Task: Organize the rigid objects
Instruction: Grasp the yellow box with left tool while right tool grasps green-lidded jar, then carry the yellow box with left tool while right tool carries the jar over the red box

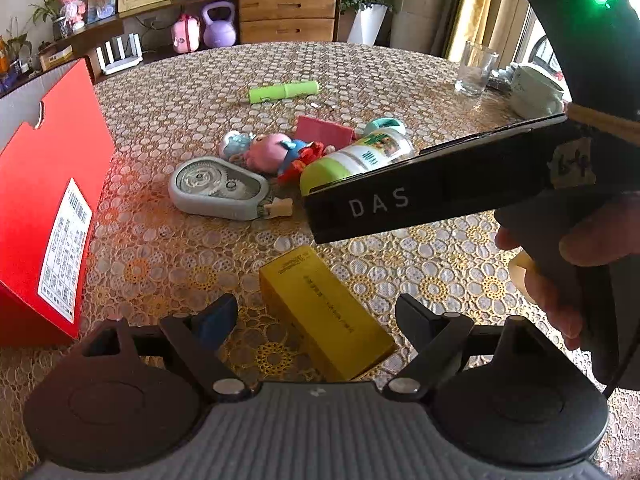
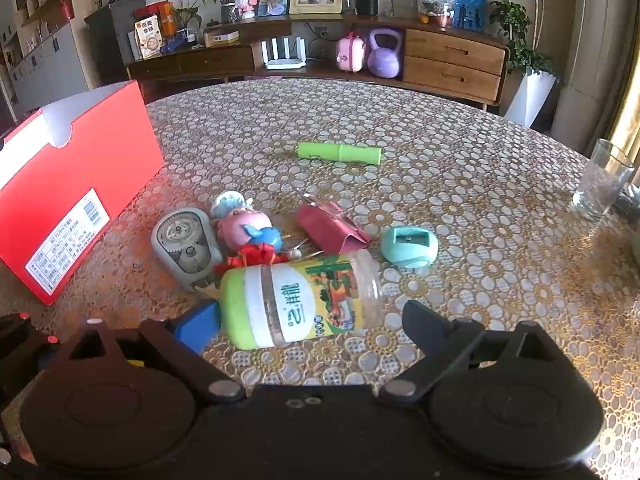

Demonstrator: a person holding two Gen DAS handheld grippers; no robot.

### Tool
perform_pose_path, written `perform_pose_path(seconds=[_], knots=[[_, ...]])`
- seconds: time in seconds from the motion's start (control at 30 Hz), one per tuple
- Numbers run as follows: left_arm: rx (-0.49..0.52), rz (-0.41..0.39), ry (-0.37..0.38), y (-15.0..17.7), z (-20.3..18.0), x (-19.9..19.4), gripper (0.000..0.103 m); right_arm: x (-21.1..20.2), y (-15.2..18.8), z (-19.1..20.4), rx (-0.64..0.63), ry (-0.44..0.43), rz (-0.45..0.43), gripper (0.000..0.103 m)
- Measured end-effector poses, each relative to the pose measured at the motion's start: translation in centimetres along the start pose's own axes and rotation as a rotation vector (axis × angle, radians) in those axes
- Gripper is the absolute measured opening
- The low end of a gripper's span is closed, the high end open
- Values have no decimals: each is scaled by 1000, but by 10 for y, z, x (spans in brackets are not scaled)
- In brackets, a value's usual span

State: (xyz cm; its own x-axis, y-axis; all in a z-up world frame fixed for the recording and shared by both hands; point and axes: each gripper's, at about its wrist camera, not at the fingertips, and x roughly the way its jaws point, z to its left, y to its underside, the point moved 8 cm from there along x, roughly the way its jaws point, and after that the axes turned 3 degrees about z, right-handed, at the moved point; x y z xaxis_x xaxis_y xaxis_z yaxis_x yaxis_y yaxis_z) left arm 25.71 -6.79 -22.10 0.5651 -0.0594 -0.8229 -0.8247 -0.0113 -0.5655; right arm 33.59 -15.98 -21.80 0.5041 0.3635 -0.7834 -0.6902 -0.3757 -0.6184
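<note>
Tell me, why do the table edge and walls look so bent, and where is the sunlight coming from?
Both wrist views: fisheye lenses bow the table edge and walls. Right wrist view: sun from the right glares beside the glass. Left wrist view: the red box casts a reddish tint on the cloth.

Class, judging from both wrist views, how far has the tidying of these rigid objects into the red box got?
Done: nothing visibly packed; the red box interior is hidden. In hand: nothing gripped; the open left gripper brackets the yellow box, the open right gripper the green-capped bottle. Left: gear toy, pig figure, sharpener, green tube.
</note>
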Motion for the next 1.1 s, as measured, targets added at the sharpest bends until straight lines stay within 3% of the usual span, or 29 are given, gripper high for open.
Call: perform_pose_path(seconds=[0.23, 0.47, 0.6, 1.1], knots=[[-9, 1, 10, 1, 4, -1, 81, 4, -1, 4, -5, 12, 0, 87], [-18, 10, 58, 2, 4, -8, 46, 3, 2, 6, 17, 34, 3, 86], [-13, 15, 44, 3, 10, -11, 29, -1, 5, 7, 41, 54, 6, 85], [-32, 35, 48, 20, 43, -28, 29, -58, 43, 27, 121, 44, 11, 83]])
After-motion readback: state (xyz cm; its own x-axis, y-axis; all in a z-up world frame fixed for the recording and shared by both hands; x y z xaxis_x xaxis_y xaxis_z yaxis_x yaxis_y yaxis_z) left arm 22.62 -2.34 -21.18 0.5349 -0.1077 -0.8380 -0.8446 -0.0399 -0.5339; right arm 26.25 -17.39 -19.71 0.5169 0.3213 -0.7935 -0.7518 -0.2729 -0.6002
